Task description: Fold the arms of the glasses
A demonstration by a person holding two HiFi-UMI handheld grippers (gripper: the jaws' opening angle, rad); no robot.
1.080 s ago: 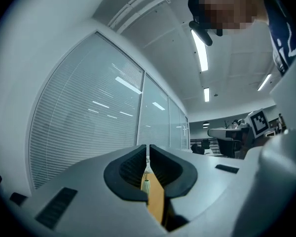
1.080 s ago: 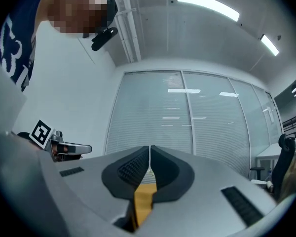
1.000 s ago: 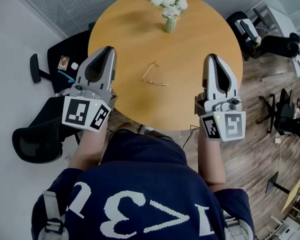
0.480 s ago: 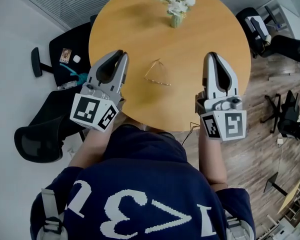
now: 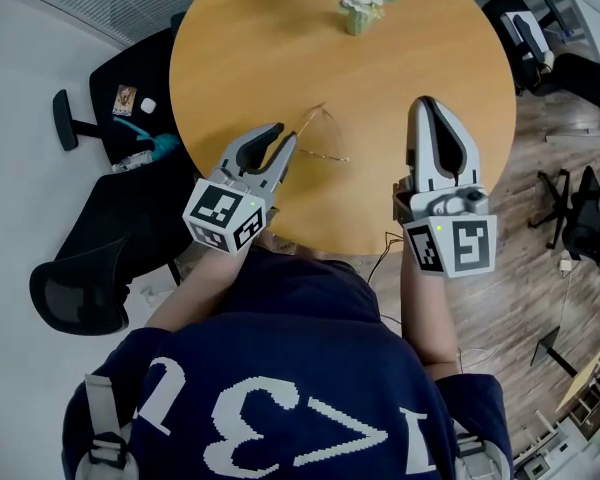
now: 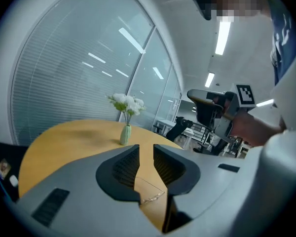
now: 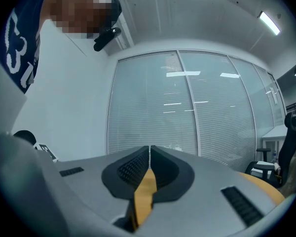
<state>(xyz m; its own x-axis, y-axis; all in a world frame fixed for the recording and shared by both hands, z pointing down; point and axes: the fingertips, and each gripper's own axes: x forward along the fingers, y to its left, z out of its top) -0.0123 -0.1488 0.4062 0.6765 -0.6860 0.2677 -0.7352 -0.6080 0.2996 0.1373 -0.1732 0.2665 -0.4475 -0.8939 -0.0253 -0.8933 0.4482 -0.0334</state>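
Thin wire glasses [image 5: 330, 154] lie with arms spread on the round wooden table [image 5: 250, 58], near its front middle. My left gripper [image 5: 283, 136] reaches in from the left, low over the table, its tips just short of the glasses' left end. Its jaws have just been opening and stand apart with nothing between them. In the left gripper view the glasses [image 6: 151, 197] show on the table through the gap below the left gripper [image 6: 146, 149]. My right gripper [image 5: 426, 105] hovers to the right of the glasses, apart from them, jaws shut and empty, and the right gripper [image 7: 149, 147] shows tips touching.
A green vase of white flowers [image 5: 358, 8] stands at the table's far side, also the vase [image 6: 124, 134]. Black office chairs sit at left [image 5: 75, 288] and at far right [image 5: 525, 38]. The table's near edge runs just under both grippers.
My left gripper has dropped and swung right toward the glasses, and its jaws have gone from shut to apart. The right gripper has sunk slightly and stays shut.
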